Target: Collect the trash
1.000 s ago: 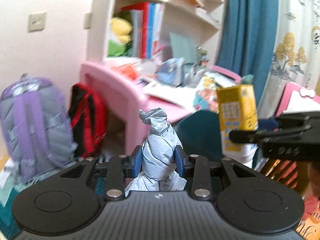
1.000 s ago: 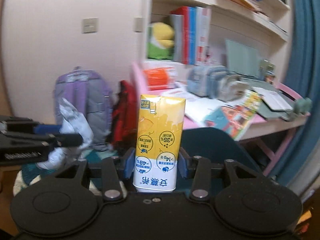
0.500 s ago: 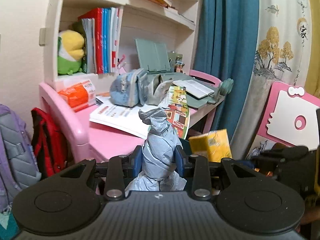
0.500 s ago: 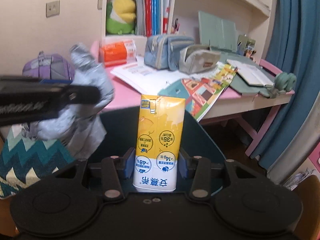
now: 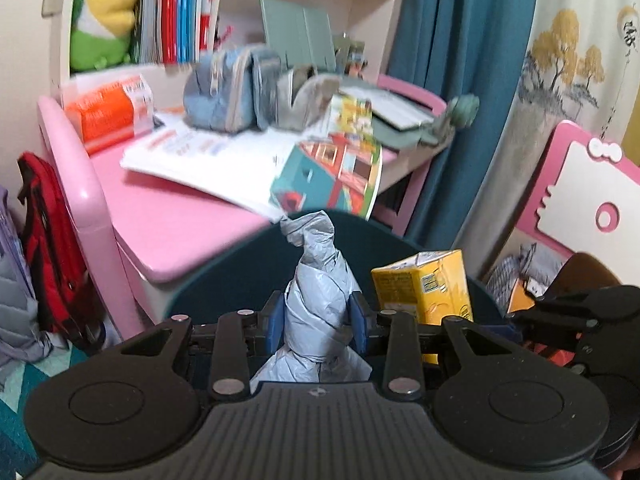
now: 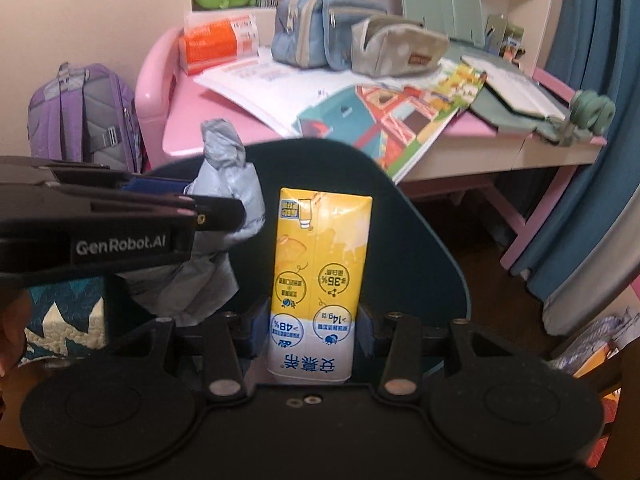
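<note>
Two loads over dark teal bin (image 6: 420, 240): left fingers (image 5: 316, 322) clamp upright crumpled grey bag (image 5: 316, 280), right fingers (image 6: 310, 328) clamp upright yellow drink carton (image 6: 320, 264); both nearly level, bag left of carton.

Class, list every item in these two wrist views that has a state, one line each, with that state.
left gripper: shut on the crumpled grey bag.
right gripper: shut on the yellow drink carton, print upside down.
dark teal bin: open-topped, below both items.
blue pencil case: zipped, on the pink desk.
</note>
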`<state>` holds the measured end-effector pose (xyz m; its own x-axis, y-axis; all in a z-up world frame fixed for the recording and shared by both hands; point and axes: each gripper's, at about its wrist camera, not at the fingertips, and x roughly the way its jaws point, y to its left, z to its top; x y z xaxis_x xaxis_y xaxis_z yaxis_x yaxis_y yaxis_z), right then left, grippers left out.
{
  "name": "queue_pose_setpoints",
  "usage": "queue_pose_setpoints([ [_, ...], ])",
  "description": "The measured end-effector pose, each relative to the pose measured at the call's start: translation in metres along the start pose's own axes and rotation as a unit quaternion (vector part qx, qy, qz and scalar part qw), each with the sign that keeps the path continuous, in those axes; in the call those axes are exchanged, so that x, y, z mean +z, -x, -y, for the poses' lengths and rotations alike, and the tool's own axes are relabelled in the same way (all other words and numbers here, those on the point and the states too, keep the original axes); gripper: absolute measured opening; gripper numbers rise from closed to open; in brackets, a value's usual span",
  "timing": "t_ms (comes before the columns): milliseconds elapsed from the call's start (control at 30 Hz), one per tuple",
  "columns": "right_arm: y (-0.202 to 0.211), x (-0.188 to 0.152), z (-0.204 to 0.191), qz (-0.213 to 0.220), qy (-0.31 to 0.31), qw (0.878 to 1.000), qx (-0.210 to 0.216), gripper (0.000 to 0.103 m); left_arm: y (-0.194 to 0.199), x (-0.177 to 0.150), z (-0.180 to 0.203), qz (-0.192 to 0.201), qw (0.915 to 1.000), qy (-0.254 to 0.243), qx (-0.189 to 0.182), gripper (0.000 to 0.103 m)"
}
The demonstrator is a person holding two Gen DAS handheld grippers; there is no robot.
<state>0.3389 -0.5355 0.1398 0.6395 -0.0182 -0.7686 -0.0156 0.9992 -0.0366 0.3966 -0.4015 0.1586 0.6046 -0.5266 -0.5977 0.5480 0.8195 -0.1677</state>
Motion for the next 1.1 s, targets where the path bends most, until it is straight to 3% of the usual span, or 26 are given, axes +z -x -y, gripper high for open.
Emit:
queue_pose_setpoints([
  [400, -0.013, -0.007, 0.008, -0.022, -0.014, 1.0, 0.006, 0.044, -0.027, -0.018, 0.001, -0.049, 0.9988, -0.002, -0.007, 0.034],
  [600, -0.005, -0.009, 0.01, -0.011, -0.015, 1.0, 0.001, 0.053, -0.026, -0.022, 0.003, -0.053, 0.9986, -0.001, -0.009, 0.034],
  [733, 0.001, -0.011, 0.008, -0.006, -0.016, 1.0, -0.007, 0.055, -0.018, -0.024, 0.006, -0.043, 0.999, -0.011, 0.0, 0.045],
  [833, 0.008, -0.013, 0.006, 0.001, -0.016, 1.0, -0.008, 0.056, -0.008, -0.024, 0.007, -0.033, 0.9993, -0.01, 0.013, 0.07],
  [1100, 0.036, -0.015, -0.005, 0.021, -0.019, 1.0, -0.006, 0.059, 0.027, -0.026, 0.0, -0.011, 0.9998, -0.01, 0.014, 0.07],
])
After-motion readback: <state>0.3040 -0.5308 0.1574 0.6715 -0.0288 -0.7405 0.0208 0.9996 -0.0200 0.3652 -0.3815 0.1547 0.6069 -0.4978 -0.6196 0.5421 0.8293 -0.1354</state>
